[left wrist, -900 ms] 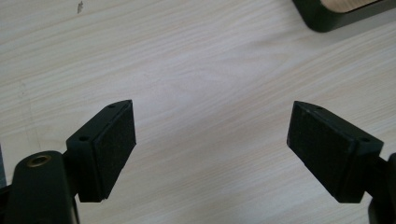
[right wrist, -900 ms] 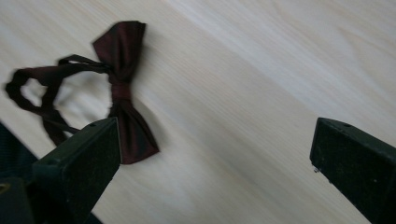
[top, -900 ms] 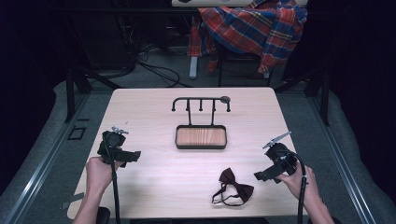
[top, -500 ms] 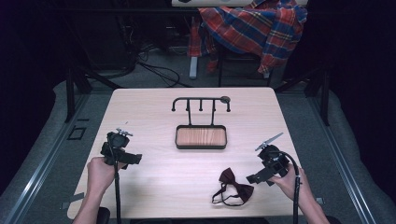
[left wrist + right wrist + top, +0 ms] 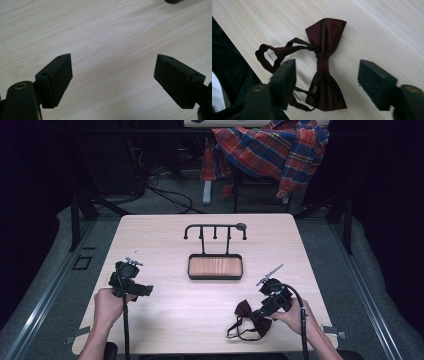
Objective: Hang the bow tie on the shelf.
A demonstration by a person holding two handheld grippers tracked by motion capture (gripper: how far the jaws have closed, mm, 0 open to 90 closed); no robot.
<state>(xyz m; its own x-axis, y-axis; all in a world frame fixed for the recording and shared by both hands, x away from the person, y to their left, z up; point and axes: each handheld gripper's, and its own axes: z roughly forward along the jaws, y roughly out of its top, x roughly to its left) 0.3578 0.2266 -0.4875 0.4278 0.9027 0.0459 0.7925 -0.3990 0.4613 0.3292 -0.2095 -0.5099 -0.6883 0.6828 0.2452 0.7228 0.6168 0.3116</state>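
Right gripper (image 5: 325,82), fingers (image 5: 377,82) spread, straddles the bow tie (image 5: 325,62) lying on the worktop's (image 5: 165,245) near right; its long axis runs between them. Left gripper (image 5: 113,82), also spread, is well apart.

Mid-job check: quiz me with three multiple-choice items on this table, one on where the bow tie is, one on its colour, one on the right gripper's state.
1. The bow tie lies: A) in the tray B) near the table's front edge by the right gripper C) on the rack
2. Its colour: A) dark maroon B) yellow C) white
3. The right gripper's jaws are: A) shut on the strap B) open either side of the bow tie C) shut on nothing

Answers: B, it lies flat on the table; A, the fabric is dark red; B, the right gripper view shows wood between each jaw and the tie.
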